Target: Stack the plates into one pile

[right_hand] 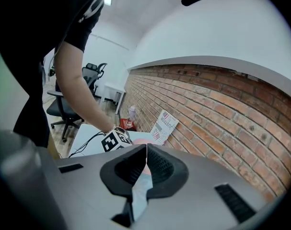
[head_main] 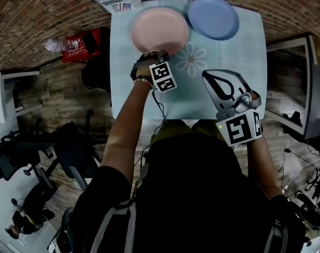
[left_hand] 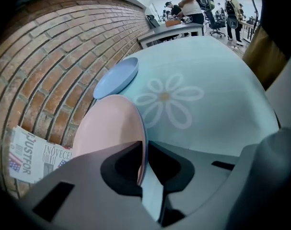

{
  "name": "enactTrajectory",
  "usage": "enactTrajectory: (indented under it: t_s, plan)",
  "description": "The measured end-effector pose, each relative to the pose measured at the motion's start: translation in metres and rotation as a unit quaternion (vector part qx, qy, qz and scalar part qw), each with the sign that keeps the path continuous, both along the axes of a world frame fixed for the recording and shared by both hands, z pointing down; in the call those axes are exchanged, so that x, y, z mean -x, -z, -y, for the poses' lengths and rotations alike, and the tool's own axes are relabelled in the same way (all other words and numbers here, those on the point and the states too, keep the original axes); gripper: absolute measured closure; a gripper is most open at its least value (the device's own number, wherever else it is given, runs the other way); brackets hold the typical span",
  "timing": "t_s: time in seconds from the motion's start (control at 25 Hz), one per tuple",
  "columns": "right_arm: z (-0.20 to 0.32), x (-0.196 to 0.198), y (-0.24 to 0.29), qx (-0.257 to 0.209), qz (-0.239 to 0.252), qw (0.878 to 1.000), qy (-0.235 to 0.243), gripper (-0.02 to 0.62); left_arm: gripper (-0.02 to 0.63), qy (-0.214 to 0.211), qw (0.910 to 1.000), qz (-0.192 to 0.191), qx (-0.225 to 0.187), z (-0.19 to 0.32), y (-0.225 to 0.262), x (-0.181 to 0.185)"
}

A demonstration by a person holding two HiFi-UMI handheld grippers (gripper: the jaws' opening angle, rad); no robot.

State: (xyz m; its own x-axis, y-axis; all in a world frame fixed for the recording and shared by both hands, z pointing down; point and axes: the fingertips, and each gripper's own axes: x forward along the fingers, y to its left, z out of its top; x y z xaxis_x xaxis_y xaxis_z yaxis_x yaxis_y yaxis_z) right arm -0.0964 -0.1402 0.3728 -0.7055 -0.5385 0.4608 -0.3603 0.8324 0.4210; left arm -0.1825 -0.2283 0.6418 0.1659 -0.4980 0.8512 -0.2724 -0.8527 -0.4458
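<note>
From the head we look steeply down on the bench [head_main: 244,88], close above. The camera on our left hand-held gripper [left_hand: 144,150] sits low at the pink plate [left_hand: 111,128], facing across the bench beside the brick wall [left_hand: 49,47]. The right hand-held gripper [right_hand: 146,157] camera looks left along that wall. All three views share the plate.

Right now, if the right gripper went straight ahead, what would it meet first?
Likely the pink plate, seen just past the right gripper's closed tips; the table may come first, depth unclear.
</note>
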Motion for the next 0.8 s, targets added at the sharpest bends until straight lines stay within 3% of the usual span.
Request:
enactTrajectory:
  t_s: [0.44,0.8]
  plan:
    - [0.003,-0.006,-0.001,0.001,0.001,1.0,0.0,0.56,0.558,-0.032,0.9993,0.018,-0.004,-0.011,0.022,0.011]
    - [0.002,0.006,0.008,-0.012,0.01,1.0,0.02,0.56,0.543,-0.027,0.9993,-0.005,-0.026,-0.028,0.074,0.012]
